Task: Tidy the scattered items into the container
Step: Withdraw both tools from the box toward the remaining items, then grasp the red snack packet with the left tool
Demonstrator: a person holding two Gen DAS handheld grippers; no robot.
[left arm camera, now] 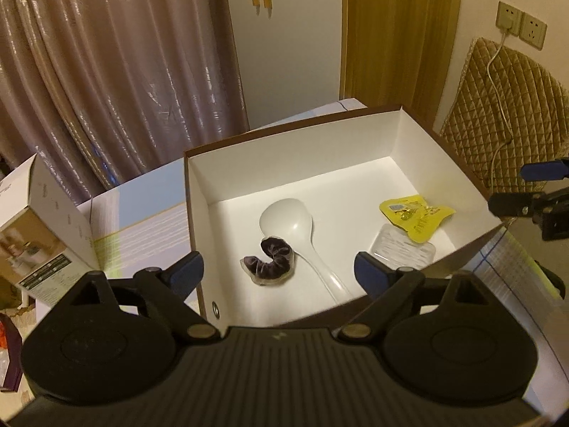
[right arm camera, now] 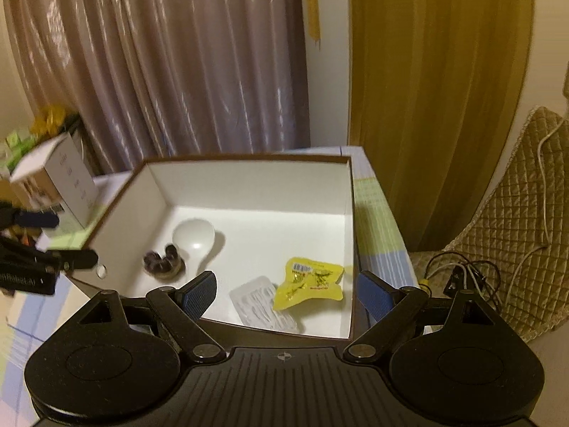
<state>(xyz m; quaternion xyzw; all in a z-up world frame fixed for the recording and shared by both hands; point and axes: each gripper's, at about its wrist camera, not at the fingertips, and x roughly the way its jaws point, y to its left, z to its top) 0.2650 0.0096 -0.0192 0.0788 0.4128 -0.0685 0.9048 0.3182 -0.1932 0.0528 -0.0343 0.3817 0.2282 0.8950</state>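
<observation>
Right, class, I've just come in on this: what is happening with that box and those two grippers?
A person is tidying small items into a white-lined box with a hand-held gripper in each hand. Inside lie a white spoon, a purple scrunchie, a yellow packet and a clear plastic pack, which the packet partly overlaps. The left hand-held gripper and the right hand-held gripper are both open and empty, held over the box's near edge.

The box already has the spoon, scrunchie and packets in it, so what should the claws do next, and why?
Probably draw both claws back from the box: the left claw and right claw are open and empty, while the spoon, scrunchie and yellow packet lie inside.
</observation>
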